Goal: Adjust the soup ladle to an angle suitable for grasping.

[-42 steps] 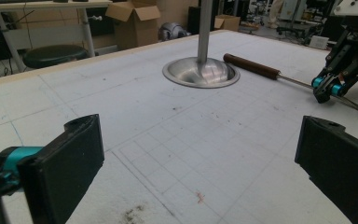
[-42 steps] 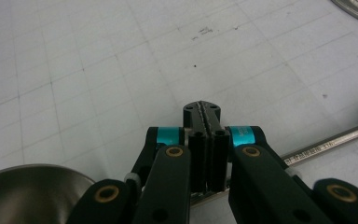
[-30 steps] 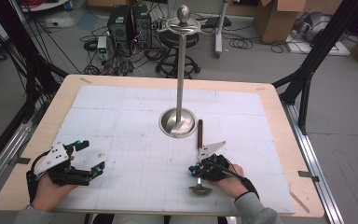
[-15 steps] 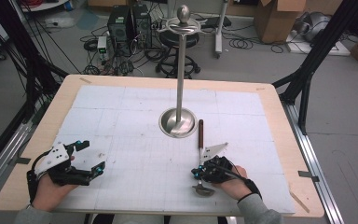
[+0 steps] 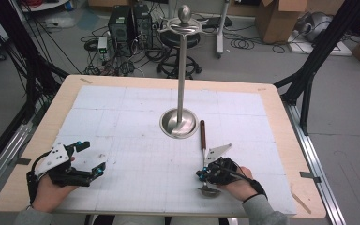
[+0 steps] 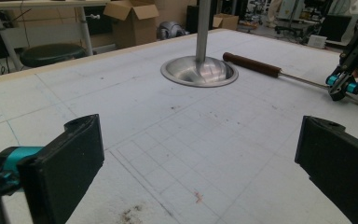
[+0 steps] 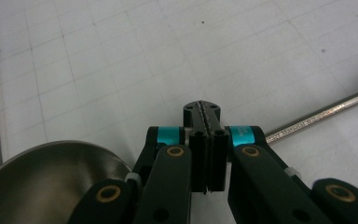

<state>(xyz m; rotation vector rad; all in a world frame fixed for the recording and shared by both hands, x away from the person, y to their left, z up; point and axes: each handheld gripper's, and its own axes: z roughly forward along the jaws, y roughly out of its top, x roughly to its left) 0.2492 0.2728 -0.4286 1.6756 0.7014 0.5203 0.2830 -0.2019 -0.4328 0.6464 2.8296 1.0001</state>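
A ladle lies on the white gridded mat, its brown wooden handle (image 5: pixel 202 133) toward the stand and its steel bowl (image 5: pixel 208 191) near the front edge. My right gripper (image 5: pixel 205 172) hovers over the ladle's thin shaft (image 7: pixel 321 112), jaws shut together with nothing between them. The shaft runs crosswise beneath them, and the bowl (image 7: pixel 42 182) is at lower left. My left gripper (image 5: pixel 92 155) rests at the front left, wide open and empty (image 6: pixel 196 168). A tall steel stand (image 5: pixel 182 70) with a round base (image 5: pixel 179 123) and hooks at its top rises mid-table.
The white mat (image 5: pixel 136 117) covers a wooden table (image 5: pixel 288 140). In the left gripper view, the stand's base (image 6: pixel 199 72), the ladle handle (image 6: pixel 251 65) and the right gripper (image 6: pixel 342 86) lie ahead. Cardboard boxes, cables and black frame legs surround the table.
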